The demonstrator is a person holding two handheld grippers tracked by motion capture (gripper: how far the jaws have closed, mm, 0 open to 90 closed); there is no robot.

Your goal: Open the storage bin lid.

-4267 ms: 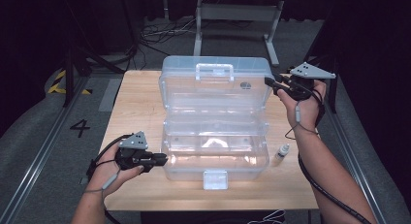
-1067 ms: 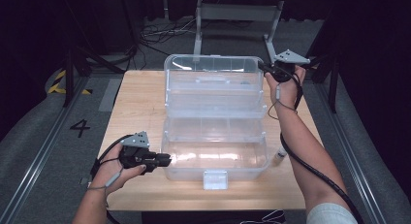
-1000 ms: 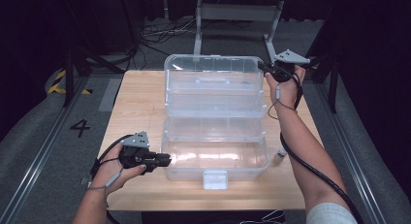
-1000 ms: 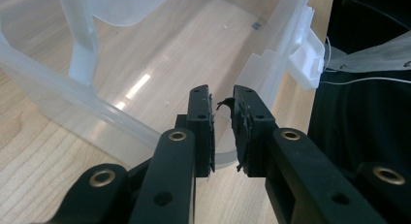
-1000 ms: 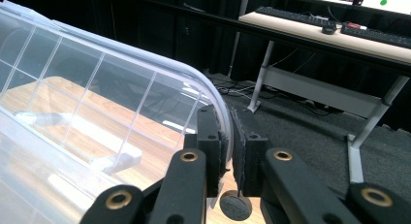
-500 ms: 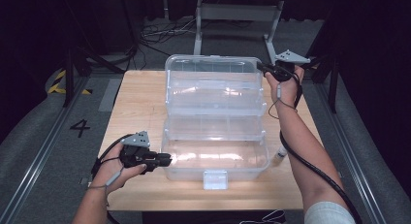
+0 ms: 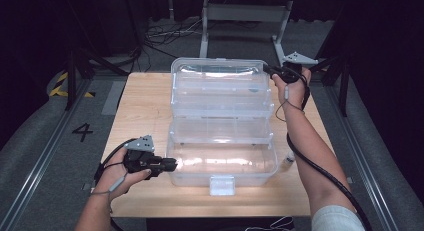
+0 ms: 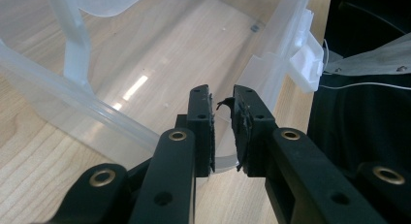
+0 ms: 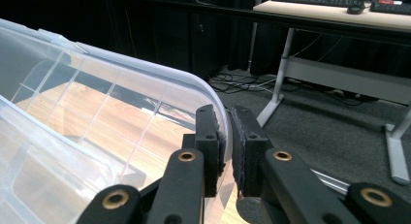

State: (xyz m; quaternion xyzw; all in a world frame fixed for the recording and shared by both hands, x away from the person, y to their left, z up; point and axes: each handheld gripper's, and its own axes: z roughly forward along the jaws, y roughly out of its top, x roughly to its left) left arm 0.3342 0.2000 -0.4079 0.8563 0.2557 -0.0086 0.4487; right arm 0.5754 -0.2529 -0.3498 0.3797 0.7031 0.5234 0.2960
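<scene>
Wooden table (image 7: 145,106), dark studio floor around, desk legs and loose cables behind the far edge. Clear plastic toolbox (image 7: 222,163) sitting mid-table toward the near edge, lid (image 7: 220,88) swung up toward the far edge, tiered tray (image 7: 222,131) stepped between lid and base. White latch (image 7: 222,185) hanging at the front wall, near edge.

Left gripper (image 7: 167,165) at the box's left front corner, near the table's near-left area; jaws pinched on the thin rim of the base wall (image 8: 220,158), small gap left by the plastic between the pads. Bracing the base, by the look of it.

Right gripper (image 7: 267,69) up at the lid's far-right corner, close to the table's far-right corner; jaws clamped on the curved lid edge (image 9: 225,132).

Small white vial-like item (image 7: 289,161) lying just beside the box's right wall, toward the right edge. Too small to identify.

Step in hand, judged: lid held partway along its swing, base pinned. Opening or closing not readable from one moment.

Next move calls for: steady arc about the hinge with the right grip, no twist on the thin edge, left clamp holding the base flat against sliding. If closing, trays must fold in cleanly before latch engagement.
</scene>
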